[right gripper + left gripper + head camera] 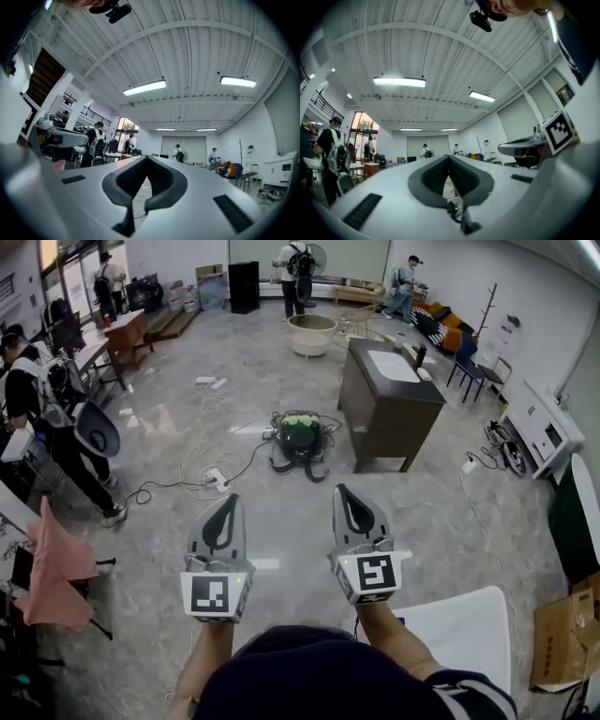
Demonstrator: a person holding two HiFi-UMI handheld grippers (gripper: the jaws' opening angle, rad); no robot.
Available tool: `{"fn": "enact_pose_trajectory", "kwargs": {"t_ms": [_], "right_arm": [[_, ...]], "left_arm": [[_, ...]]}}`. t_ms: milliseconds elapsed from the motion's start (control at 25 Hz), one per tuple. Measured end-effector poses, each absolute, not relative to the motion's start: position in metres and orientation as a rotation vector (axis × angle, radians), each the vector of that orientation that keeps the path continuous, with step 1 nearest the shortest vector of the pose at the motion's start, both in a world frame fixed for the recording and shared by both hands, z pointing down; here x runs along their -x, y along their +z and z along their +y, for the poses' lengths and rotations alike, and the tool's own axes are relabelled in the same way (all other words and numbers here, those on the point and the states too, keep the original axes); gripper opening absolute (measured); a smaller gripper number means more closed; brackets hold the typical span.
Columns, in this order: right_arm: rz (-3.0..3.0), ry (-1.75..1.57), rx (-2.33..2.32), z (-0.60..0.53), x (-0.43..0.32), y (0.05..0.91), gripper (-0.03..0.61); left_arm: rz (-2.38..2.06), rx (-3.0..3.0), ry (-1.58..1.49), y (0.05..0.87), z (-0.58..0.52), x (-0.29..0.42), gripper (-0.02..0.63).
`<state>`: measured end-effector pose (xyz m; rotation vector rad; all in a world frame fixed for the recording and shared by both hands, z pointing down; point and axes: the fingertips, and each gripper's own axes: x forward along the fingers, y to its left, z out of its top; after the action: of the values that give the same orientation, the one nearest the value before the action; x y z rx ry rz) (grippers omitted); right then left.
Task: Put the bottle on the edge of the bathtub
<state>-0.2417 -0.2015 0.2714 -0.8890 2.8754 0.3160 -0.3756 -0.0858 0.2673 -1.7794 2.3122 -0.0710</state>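
Observation:
Both grippers are held out side by side over the grey floor, pointing into the room. My left gripper [228, 499] has its jaws together with nothing between them, and so does my right gripper [341, 489]. In the left gripper view the left gripper [450, 156] meets at its tips; the right gripper [147, 157] looks the same in its own view. Far ahead a white round bathtub [311, 334] stands on the floor. A small dark bottle [420, 354] stands on the dark sink cabinet [384, 413], well beyond both grippers.
A green-topped machine [300, 433] with cables lies on the floor ahead, a power strip [217, 479] to its left. People stand at the left and at the back. A white table corner [469, 624] and a cardboard box [564, 638] sit at the lower right.

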Motion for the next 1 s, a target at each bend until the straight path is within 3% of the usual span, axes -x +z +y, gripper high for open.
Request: {"fn": "enact_pose_trajectory", "kwargs": {"t_ms": [440,1000], "right_arm": [[2.882,0.327,0.823,-0.163,0.29,0.267,0.017],[2.889,0.314,0.896,-0.155,0.289,0.286,0.017]], "left_arm": [[2.36,1.701,-0.077,0.261,-0.041,0.421,0.002],[2.324,1.784,-0.032,0.279,-0.044,0.422,0.002]]}}
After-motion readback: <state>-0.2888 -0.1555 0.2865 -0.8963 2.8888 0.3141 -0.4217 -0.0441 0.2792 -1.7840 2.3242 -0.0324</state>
